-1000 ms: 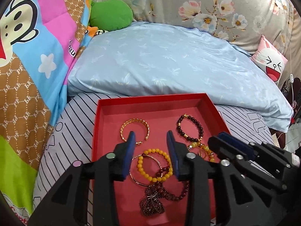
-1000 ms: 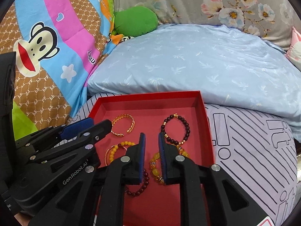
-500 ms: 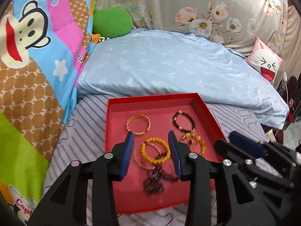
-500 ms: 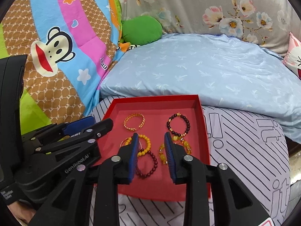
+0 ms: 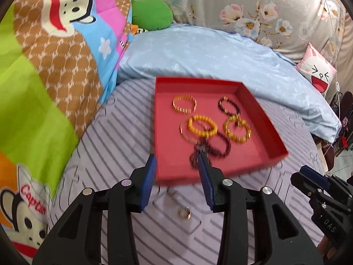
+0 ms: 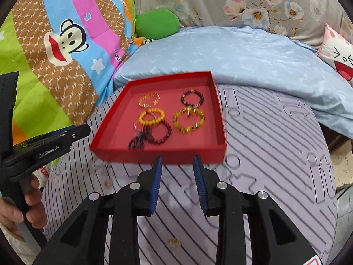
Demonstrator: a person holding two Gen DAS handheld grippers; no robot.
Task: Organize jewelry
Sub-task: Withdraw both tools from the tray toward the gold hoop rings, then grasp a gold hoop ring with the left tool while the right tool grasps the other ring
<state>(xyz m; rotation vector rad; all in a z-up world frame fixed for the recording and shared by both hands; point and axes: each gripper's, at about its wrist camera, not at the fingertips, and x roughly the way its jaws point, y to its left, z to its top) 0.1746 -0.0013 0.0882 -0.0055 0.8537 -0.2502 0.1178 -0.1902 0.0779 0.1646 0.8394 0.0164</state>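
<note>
"GenRobot.AI" reads along the left tool [image 6: 83,130], seen from the right wrist; "DAS" on the right tool [image 5: 302,176], seen from the left. Both tools are partly spread and pinching nothing; the right tool's jaws have just been opening. The red tray [image 6: 158,154] sits on the striped bed [image 6: 275,154], bracelets [image 6: 152,117] inside. A hand [image 6: 24,207] shows only in the right view. A small gold ring [image 5: 184,212] lies on the bed by the left tool.

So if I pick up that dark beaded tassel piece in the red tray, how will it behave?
The dark tassel piece will probably go floppy: its loose strands lie splayed. It overlaps the dark red bead bracelet and may snag and drag it. It looks light, so the red tray should stay put.
</note>
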